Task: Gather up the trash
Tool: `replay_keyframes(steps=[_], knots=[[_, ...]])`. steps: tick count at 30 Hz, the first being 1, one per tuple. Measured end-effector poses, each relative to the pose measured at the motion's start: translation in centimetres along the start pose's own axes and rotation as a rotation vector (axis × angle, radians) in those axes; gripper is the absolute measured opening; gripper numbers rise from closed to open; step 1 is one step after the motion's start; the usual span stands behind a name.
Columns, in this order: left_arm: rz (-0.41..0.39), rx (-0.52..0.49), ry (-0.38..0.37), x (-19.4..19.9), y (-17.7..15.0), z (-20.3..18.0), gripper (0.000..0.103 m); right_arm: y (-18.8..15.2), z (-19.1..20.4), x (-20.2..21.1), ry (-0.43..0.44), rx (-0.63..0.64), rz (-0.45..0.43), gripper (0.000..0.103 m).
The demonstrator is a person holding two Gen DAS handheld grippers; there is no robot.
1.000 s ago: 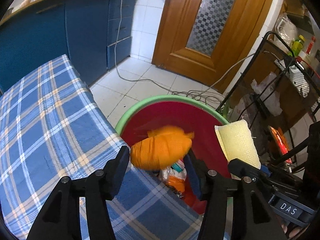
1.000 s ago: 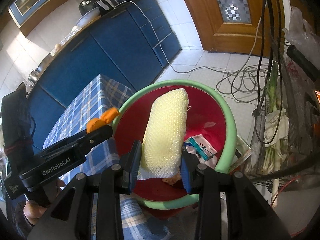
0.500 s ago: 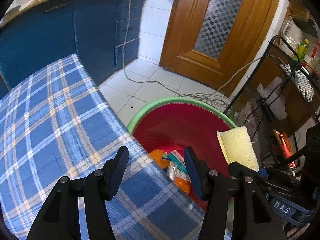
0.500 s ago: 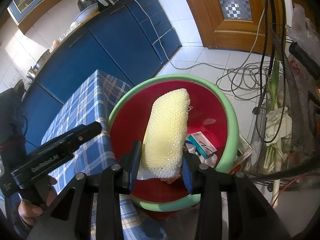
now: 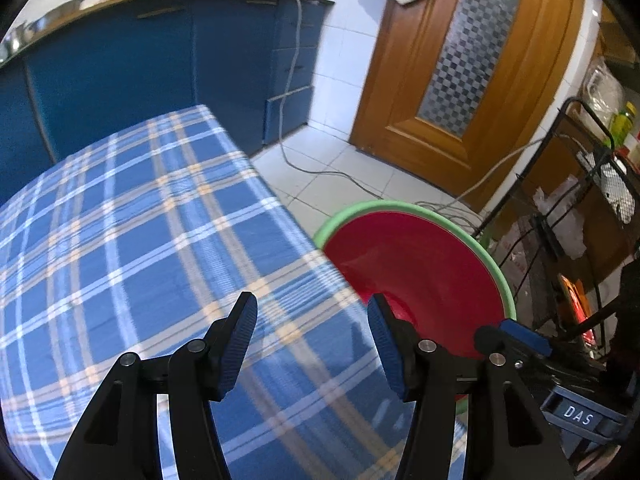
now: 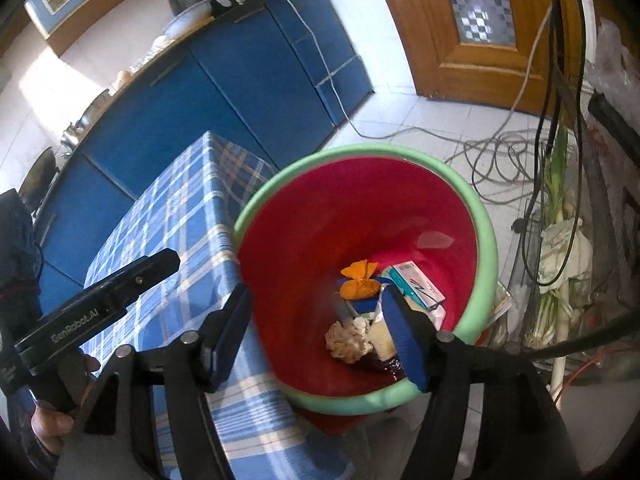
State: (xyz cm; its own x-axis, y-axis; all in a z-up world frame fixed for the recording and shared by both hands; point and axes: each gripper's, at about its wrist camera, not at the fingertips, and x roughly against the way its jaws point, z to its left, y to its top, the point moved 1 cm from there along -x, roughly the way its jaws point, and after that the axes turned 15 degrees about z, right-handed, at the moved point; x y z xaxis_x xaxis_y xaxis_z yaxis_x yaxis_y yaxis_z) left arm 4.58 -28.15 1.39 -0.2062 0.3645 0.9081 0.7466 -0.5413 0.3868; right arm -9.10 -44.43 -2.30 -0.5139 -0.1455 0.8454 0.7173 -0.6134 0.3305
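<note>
Right gripper (image 6: 316, 328) is hovering over the red plastic bin with the green rim (image 6: 486, 216), jaws having just been opening, nothing between the pads now: released. Left gripper (image 5: 312, 344) is sitting over the blue plaid tablecloth (image 5: 132, 248), jaws parted, empty.

Trash is lying at the bottom of the bin: crumpled orange wrapper (image 6: 359, 282) on the far side of the pile, white-and-teal carton (image 6: 416, 286) to its right, a pale knobbly soft lump (image 6: 347, 338) nearest the right gripper. A pale yellow edge is showing just behind the right jaw; can't tell what it is.

The visible part of the cloth is showing no trash; the rest of the table is out of view, so can't confirm the table is done.

Handling, as a judgement: all of this is looking light and soft, crushing under the pads rather than slipping. Wrapper: pinch across the bunched middle, not the loose tail. Carton: stiffer, take it across the narrow faces. Nothing fragile. The main risk is light pieces clinging to the ribbed pads on release, so open wide over the bin centre.
</note>
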Motion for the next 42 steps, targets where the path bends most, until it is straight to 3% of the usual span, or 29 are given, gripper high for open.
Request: replay_keyframes(steps=[10, 26, 31, 42], knots=[[-0.079, 0.101, 0.065, 4.7, -3.3, 3.2, 0.059, -1.9, 4.2, 2.5, 0.002, 0.105, -0.080, 0.074], [-0.226, 0.278, 0.234, 12.7, -10.8, 6.4, 0.067, -6.8, 10.4, 6.7, -0.005, 0.270, -0.209, 0.095], [-0.259, 0.301, 0.273, 14.2, -12.7, 6.6, 0.073, -8.3, 11.9, 7.4, -0.004, 0.328, -0.249, 0.096], [-0.288, 0.313, 0.304, 14.9, -14.0, 6.7, 0.074, -9.2, 13.0, 7.3, -0.002, 0.355, -0.260, 0.098]])
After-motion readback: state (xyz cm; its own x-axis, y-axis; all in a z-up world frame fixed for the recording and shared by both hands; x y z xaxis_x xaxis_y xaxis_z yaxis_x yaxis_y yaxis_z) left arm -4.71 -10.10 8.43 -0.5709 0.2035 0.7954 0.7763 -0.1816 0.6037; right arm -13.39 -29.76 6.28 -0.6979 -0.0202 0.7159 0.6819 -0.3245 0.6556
